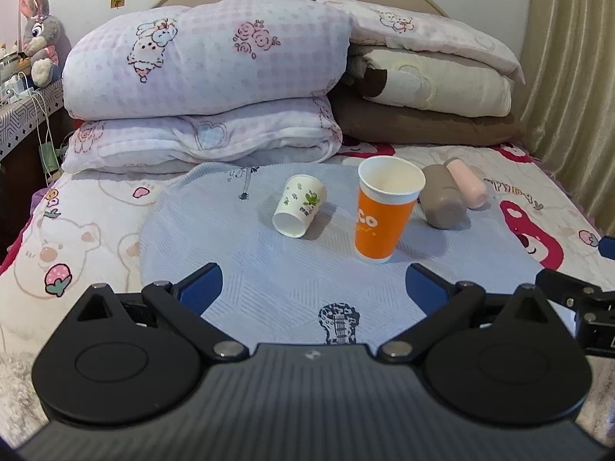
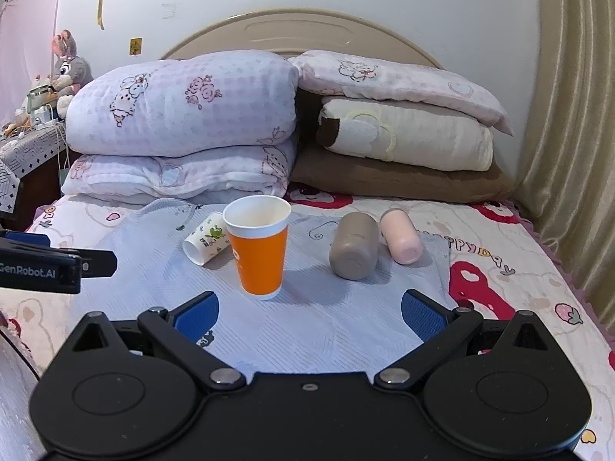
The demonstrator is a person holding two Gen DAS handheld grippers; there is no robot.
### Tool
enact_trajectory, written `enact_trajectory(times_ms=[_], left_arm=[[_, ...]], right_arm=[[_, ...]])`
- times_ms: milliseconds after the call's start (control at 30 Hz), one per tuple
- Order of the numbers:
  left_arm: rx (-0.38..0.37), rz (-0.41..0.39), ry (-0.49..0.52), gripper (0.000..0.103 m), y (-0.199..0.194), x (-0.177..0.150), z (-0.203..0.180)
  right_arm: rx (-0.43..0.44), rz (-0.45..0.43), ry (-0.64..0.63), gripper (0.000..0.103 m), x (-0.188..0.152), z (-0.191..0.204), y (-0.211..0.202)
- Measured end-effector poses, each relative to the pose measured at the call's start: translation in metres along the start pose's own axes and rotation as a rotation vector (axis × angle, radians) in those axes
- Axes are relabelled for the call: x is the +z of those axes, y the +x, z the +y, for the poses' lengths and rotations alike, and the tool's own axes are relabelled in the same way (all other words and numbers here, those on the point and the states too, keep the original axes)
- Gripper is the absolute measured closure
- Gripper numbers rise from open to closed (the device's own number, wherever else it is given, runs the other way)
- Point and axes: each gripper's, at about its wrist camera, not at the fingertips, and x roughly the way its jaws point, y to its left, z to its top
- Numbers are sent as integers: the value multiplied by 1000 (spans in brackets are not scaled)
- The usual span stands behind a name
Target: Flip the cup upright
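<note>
An orange-and-white paper cup stands upright on a pale blue-grey woven mat spread over a cartoon-print bed.

Left of it a small white paper cup with green leaf print lies on its side, mouth toward the camera; to its right a taupe cylindrical tumbler and a pink cylindrical tumbler lie tipped beside each other. The left hand-held gripper and right hand-held gripper hover nearer the camera, jaws spread wide, holding nothing.

Left hand-held gripper, right hand-held gripper: jaws wide, empty.
</note>
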Motion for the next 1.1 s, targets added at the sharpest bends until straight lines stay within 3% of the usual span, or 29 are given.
enact_trajectory(times_ms=[733, 967, 1100], left_arm=[[-37, 48, 41, 0, -2, 0, -25], [-103, 72, 41, 1, 0, 11, -42], [-176, 69, 45, 2, 5, 36, -59]], right_arm=[[-17, 29, 26, 1, -9, -18, -5], [4, 49, 37, 1, -4, -33, -7], [52, 45, 38, 1, 9, -45, -8]])
